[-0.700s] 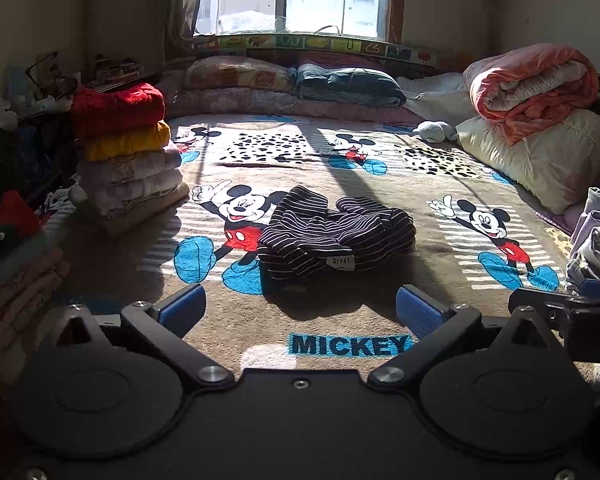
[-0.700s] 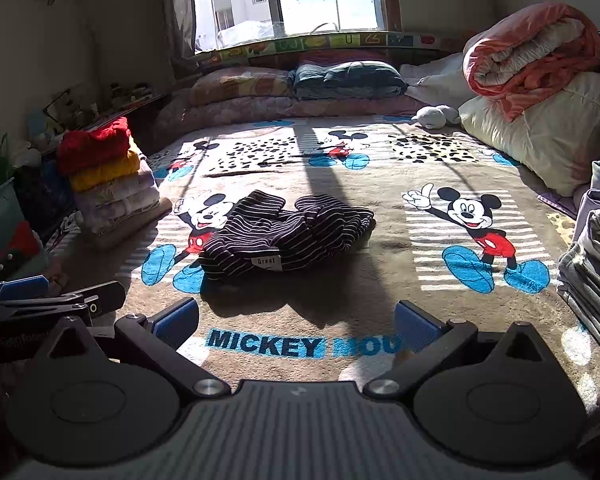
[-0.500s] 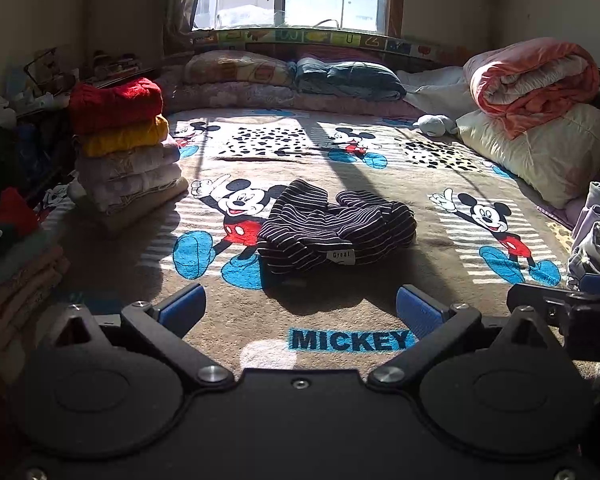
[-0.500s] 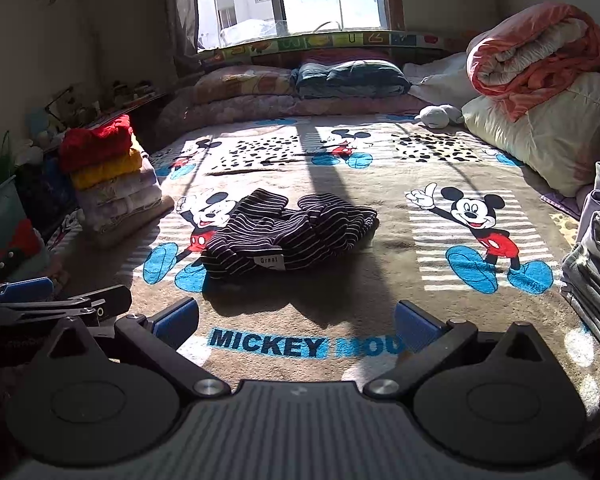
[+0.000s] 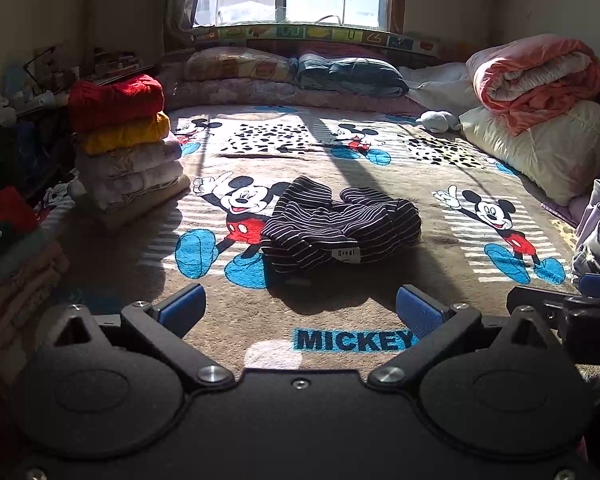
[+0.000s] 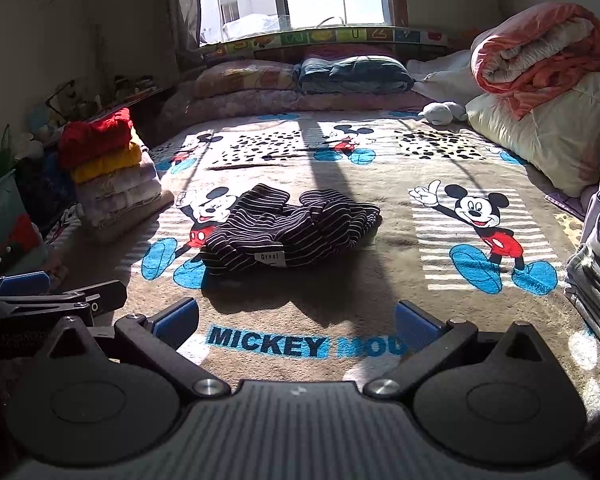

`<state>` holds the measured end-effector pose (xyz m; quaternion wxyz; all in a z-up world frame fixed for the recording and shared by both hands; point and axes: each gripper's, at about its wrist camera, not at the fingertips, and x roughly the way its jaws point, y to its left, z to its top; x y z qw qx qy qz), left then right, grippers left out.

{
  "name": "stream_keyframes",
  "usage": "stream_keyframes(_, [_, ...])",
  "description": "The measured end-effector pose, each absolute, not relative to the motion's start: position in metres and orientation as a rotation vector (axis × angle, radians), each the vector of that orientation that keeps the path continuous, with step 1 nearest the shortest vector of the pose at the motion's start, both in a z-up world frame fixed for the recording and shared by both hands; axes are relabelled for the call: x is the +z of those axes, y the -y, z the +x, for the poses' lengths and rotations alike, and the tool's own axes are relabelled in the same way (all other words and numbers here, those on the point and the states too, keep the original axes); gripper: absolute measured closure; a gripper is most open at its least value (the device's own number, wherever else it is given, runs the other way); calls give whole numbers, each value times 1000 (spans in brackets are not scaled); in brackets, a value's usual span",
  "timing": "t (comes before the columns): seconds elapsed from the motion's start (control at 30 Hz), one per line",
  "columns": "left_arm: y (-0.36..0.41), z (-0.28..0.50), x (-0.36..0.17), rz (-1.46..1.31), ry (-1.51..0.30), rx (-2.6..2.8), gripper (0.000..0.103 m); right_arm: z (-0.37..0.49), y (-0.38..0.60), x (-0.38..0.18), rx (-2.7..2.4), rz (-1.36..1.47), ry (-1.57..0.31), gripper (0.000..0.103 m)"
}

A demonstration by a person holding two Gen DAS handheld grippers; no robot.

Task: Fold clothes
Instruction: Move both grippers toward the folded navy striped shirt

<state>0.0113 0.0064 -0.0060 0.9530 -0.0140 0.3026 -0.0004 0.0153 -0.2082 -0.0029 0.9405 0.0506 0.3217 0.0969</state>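
Note:
A dark striped garment (image 5: 340, 226) (image 6: 288, 232) lies crumpled in the middle of the Mickey Mouse blanket (image 5: 380, 160) (image 6: 380, 280), a small white label facing me. My left gripper (image 5: 300, 312) hovers in front of it, open, nothing between its blue pads. My right gripper (image 6: 296, 322) is also open and empty, a short way in front of the garment. Each gripper shows at the edge of the other's view: the right one (image 5: 572, 300), the left one (image 6: 40, 292).
A stack of folded clothes (image 5: 124, 148) (image 6: 108, 168) stands at the left, red on top. More folded pieces (image 5: 598, 232) (image 6: 596, 256) lie at the right edge. Pillows (image 5: 340, 76), a rolled pink quilt (image 5: 536, 76) and a cream pillow (image 6: 548, 128) line the back and right.
Both views have shifted slightly; the garment sits a touch lower and nearer in frame. Both grippers stay open and the garment has not moved.

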Motion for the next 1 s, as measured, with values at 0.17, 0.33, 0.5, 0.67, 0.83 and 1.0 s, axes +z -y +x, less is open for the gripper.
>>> stream_keyframes(0.17, [-7,13,-6,-23,-616,5,0,18,209,-6,202,101,-664,0])
stream_keyframes(0.33, [-8,15,-8,-27,-626,5,0,20,208,-7,205,101,-667,0])
stream_keyframes(0.5, [-9,15,-7,-28,-627,7,0,21,208,-8,207,100,-671,0])
stream_keyframes(0.67, [-9,16,-7,-26,-627,6,0,21,207,-8,211,99,-672,0])
stream_keyframes(0.83, [-9,17,-8,-28,-627,7,0,23,208,-9,215,100,-674,0])
stream_keyframes(1.0, [-9,18,-7,-31,-630,6,0,23,209,-10,215,102,-674,0])
